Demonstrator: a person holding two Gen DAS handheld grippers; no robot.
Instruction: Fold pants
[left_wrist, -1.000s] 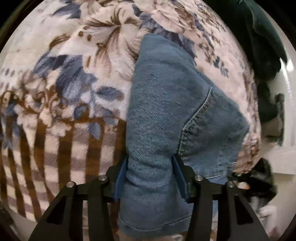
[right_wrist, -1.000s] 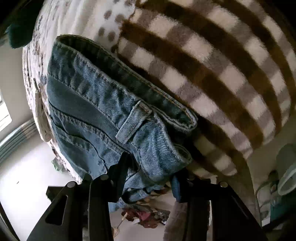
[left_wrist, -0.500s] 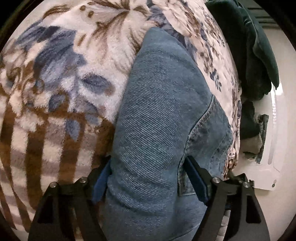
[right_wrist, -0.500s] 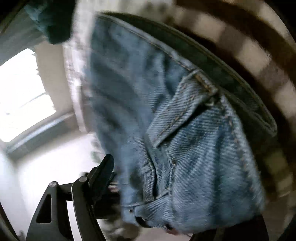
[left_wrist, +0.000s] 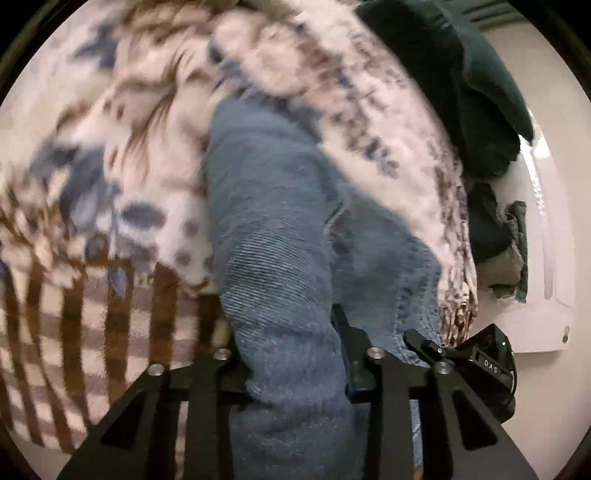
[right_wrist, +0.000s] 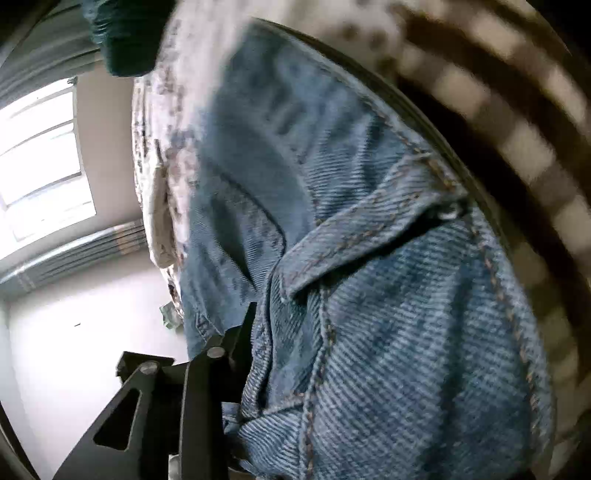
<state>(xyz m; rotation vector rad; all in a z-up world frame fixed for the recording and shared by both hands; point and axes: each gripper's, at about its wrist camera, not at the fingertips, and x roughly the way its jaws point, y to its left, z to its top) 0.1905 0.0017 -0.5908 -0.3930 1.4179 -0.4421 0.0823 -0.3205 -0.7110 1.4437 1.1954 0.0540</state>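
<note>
Denim pants (left_wrist: 280, 229) on the blanket (left_wrist: 110, 184) are pinched by both grippers' just-closed fingers (left_wrist: 347, 354).

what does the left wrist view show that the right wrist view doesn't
Only the left wrist view: both fingers of the left claw pinching a denim fold, the blanket's blue flowers, and a white appliance. Only the right wrist view: a belt loop on the waistband, a bright window, and one finger of the right claw. Both: the jeans lying on the brown-striped blanket and dark green clothes.
</note>
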